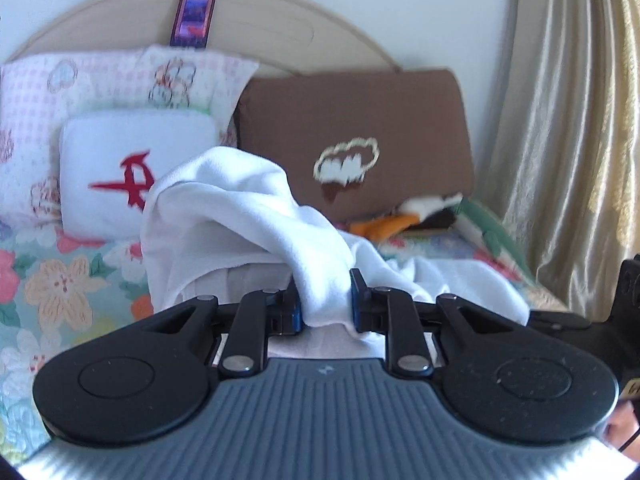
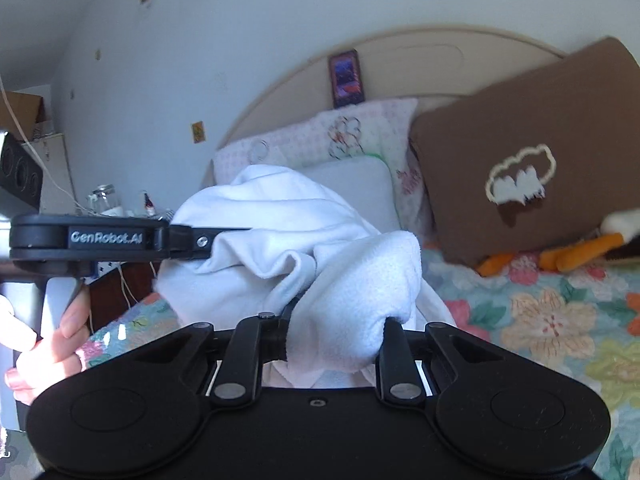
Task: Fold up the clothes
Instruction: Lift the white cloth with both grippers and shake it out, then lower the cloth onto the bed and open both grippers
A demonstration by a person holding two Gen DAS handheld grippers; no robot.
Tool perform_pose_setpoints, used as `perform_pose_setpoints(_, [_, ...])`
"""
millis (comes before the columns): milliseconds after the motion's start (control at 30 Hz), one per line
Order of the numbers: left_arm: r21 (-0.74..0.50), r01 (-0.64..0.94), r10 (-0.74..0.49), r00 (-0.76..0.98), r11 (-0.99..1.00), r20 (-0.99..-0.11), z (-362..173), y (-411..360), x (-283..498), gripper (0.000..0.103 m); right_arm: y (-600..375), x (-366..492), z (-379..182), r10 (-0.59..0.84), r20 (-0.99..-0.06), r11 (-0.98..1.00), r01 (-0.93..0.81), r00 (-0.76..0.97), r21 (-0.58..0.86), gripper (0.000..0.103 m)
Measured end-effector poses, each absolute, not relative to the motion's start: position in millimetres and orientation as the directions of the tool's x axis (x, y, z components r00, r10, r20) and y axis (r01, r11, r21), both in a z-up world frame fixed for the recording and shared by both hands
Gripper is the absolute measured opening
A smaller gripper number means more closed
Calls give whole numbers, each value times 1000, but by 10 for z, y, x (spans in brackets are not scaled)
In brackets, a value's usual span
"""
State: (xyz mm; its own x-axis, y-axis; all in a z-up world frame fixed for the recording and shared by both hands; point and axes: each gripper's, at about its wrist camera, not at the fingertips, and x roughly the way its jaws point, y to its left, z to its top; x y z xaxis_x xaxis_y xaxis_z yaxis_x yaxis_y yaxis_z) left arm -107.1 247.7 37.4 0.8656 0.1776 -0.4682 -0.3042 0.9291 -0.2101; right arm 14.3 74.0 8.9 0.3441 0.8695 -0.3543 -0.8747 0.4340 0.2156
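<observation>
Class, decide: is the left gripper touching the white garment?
Touching. The left wrist view shows the left gripper with both fingers pinching a bunch of the white garment.

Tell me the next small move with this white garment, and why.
Probably draw the two grippers apart to stretch it flat. The left gripper and right gripper each pinch a bunched fold of the white garment, which hangs crumpled above the floral bedspread.
</observation>
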Motion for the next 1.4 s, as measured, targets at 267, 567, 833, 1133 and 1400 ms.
perform_pose_setpoints(267, [-311, -461, 105, 680, 831, -726, -746, 2796, -1044, 26, 654, 507, -433, 701, -597, 622, -744, 391, 243, 23])
perform_pose_setpoints(567, [-265, -381, 121, 741, 886, -661, -517, 2690, -1229, 47, 363, 774, -663, 646, -679, 716, -584, 348, 382, 36])
perform_pose_setpoints(833, [-347, -328, 4, 732, 879, -681, -462, 2457, -1266, 53, 224, 734, -591, 662, -669, 703, -589, 338, 398, 43])
perform_pose_setpoints(1133, [-351, -233, -81, 722, 907, -687, -398, 2048, -1242, 62, 78, 667, -488, 684, -651, 681, -608, 329, 408, 46])
perform_pose_setpoints(1400, [-358, -221, -91, 728, 907, -679, -491, 1829, -1143, 62, 103, 585, -447, 705, -649, 650, -628, 287, 428, 54])
